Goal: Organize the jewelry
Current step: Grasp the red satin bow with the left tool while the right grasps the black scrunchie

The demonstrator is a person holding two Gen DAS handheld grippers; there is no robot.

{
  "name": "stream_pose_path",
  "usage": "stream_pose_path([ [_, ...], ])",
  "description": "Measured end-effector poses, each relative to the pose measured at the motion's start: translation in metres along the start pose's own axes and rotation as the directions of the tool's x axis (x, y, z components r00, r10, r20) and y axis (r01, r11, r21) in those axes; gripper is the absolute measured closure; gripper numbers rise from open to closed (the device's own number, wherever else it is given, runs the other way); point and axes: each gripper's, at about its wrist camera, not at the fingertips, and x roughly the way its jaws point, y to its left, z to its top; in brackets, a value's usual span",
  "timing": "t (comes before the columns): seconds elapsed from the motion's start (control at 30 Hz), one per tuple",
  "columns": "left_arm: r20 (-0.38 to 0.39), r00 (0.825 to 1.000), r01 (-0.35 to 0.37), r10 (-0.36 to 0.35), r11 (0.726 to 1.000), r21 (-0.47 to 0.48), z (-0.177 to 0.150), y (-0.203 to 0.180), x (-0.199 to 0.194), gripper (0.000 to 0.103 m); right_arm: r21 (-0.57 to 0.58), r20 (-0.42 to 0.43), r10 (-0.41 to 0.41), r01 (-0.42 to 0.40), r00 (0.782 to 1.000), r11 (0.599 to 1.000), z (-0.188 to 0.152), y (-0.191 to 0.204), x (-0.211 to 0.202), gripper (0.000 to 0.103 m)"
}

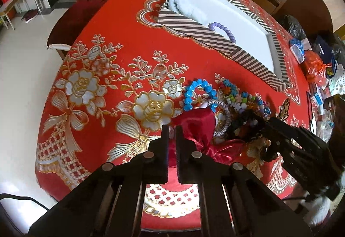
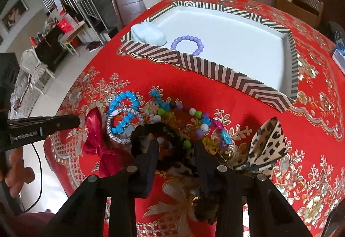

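While my left gripper (image 1: pixel 171 129) stood with jaws pressed together on the red satin bow (image 1: pixel 195 123), my right gripper (image 2: pixel 175 146) held its jaws partly spread astride the black scrunchie (image 2: pixel 155 131). Loose bracelets (image 2: pixel 125 112) lay at 11 o'clock from it. At 12 o'clock, the striped box (image 2: pixel 215 69) contained a purple bead bracelet (image 2: pixel 187 44) and a pale blue scrunchie (image 2: pixel 148 33).

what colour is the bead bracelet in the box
Lilac purple bracelet, clearest in the right wrist view.
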Motion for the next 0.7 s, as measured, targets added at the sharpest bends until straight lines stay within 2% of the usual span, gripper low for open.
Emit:
stream_pose_path([
  [0.07,-0.015,1.000,0.021,-0.022,0.999,-0.029,0.001,0.003,-0.001,0.097,0.022,0.003,0.008,-0.008,1.000,1.000,0.000,-0.004,-0.003,0.070],
  [0.1,-0.026,0.999,0.039,-0.040,0.998,-0.038,0.001,0.004,-0.002,0.085,0.029,0.002,0.011,-0.011,1.000,1.000,-0.001,-0.004,-0.004,0.070],
  [0.13,-0.035,0.998,0.059,-0.060,0.997,-0.044,-0.002,0.004,-0.003,0.065,0.033,-0.001,0.013,-0.013,1.000,0.999,-0.001,-0.005,-0.004,0.070],
  [0.2,-0.037,0.995,0.094,-0.097,0.992,-0.086,-0.008,0.005,-0.008,0.042,0.029,-0.008,0.012,-0.012,1.000,1.000,-0.003,-0.006,-0.005,0.070],
  [0.27,-0.048,0.991,0.112,-0.121,0.981,-0.157,-0.015,0.006,-0.009,0.040,0.032,-0.011,0.009,-0.009,1.000,0.999,-0.006,-0.008,-0.006,0.070],
  [0.37,-0.071,0.991,0.093,-0.113,0.967,-0.238,-0.021,0.000,-0.002,0.039,0.053,-0.014,0.017,-0.016,1.000,0.998,-0.008,-0.014,-0.008,0.070],
  [0.6,-0.101,0.995,-0.012,-0.013,0.969,-0.246,-0.023,-0.033,0.025,0.039,0.057,-0.003,0.017,-0.017,1.000,0.998,-0.008,-0.021,-0.020,0.070],
  [0.7,-0.098,0.995,-0.033,0.009,0.967,-0.254,-0.020,-0.041,0.033,0.039,0.069,0.004,0.029,-0.029,1.000,0.997,-0.007,-0.023,-0.024,0.070],
])
